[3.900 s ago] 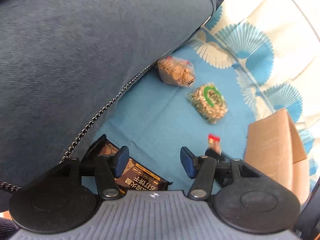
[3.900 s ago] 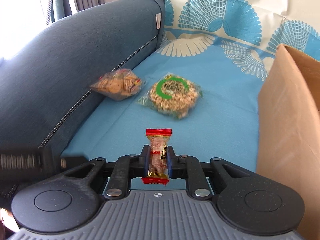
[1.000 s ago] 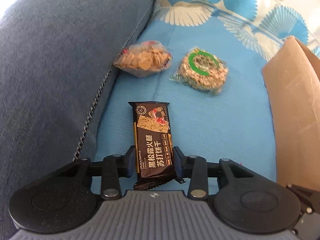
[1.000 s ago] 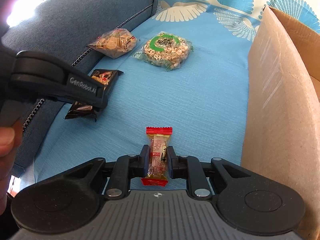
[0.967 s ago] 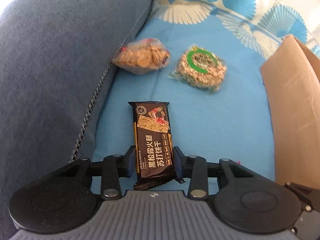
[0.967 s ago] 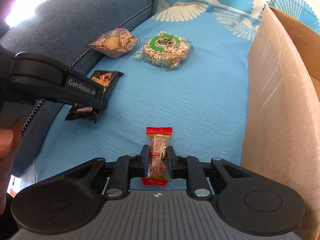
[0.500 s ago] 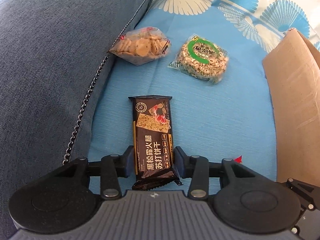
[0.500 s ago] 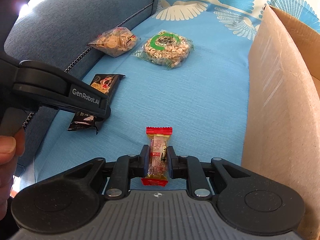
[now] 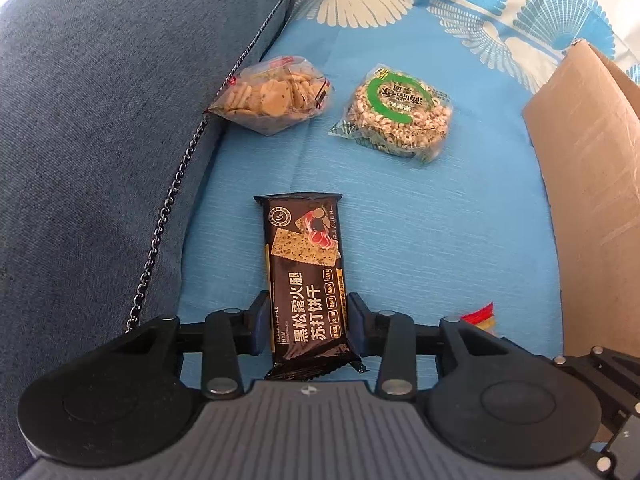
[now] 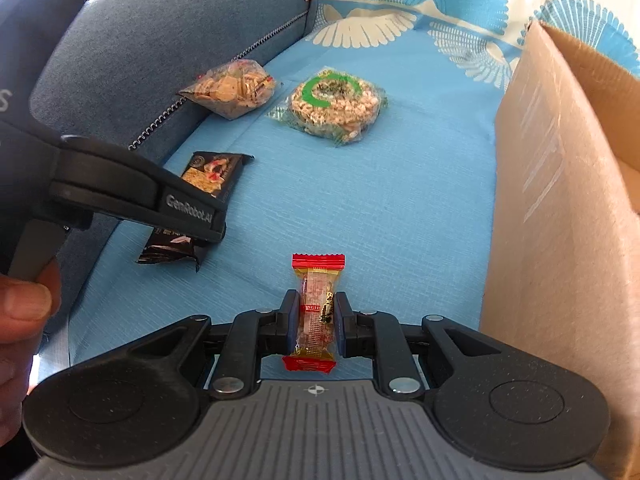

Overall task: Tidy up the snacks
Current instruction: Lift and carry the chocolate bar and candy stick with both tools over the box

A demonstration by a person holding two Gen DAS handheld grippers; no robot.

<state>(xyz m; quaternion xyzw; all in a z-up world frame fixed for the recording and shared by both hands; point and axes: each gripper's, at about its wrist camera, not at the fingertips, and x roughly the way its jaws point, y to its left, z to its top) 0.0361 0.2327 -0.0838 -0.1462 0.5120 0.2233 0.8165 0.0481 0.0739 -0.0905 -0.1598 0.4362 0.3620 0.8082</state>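
Observation:
My left gripper [image 9: 307, 326] is shut on a black cracker packet [image 9: 306, 264] and holds it above the blue seat cover; the packet also shows in the right wrist view [image 10: 210, 176]. My right gripper [image 10: 316, 320] is shut on a small red-ended candy bar [image 10: 317, 308], whose tip shows in the left wrist view [image 9: 480, 314]. A clear bag of round crackers [image 9: 272, 94] [image 10: 232, 88] lies against the sofa arm. A round puffed-grain cake with a green ring [image 9: 398, 110] [image 10: 334, 106] lies beside it. An open cardboard box [image 9: 588, 184] [image 10: 560, 208] stands to the right.
The dark blue sofa arm [image 9: 100, 120] rises on the left, with a metal chain [image 9: 168, 216] along its seam. A patterned blue and white cloth [image 10: 400, 24] covers the seat and back. The left gripper's body [image 10: 120, 196] and a hand [image 10: 24, 312] fill the right view's left side.
My left gripper closed on the black cracker packet and lifted it, and has risen a little further. The right gripper still holds the candy bar, nearly still beside the box.

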